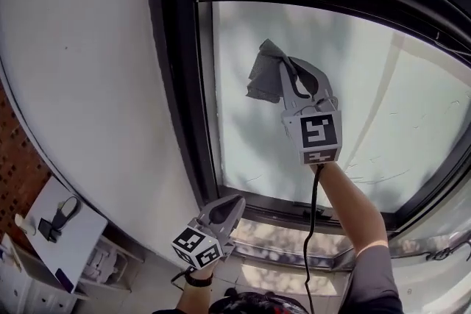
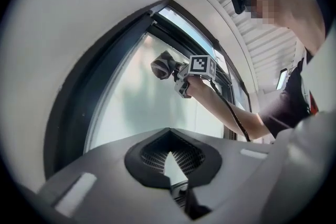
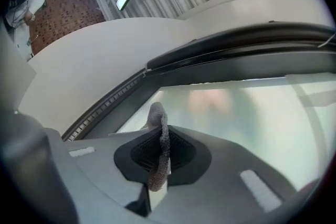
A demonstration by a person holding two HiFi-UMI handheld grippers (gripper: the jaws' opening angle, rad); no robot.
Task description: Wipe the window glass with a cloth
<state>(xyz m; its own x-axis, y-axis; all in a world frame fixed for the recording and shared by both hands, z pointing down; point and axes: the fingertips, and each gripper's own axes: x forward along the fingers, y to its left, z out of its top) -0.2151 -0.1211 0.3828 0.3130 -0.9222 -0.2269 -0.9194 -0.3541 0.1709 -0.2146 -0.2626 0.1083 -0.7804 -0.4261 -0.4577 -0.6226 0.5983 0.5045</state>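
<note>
A frosted window glass (image 1: 368, 106) sits in a dark frame (image 1: 180, 121). My right gripper (image 1: 283, 81) is raised against the pane, shut on a grey cloth (image 1: 266, 73) that bunches at its tips on the upper left part of the glass. In the right gripper view the cloth (image 3: 159, 149) runs as a thin fold between the closed jaws of the right gripper (image 3: 157, 165). The left gripper view shows the same cloth (image 2: 164, 65) on the glass (image 2: 147, 107). My left gripper (image 1: 224, 211) hangs low by the window's lower left corner, shut and empty; its own view shows the left gripper (image 2: 170, 165) with nothing in it.
A white wall (image 1: 81, 70) lies left of the frame. Below it stand a white board with a black clip (image 1: 60, 220) and white crates (image 1: 103, 261). A sill ledge (image 1: 294, 239) runs under the window. A cable (image 1: 310, 232) hangs from the right gripper.
</note>
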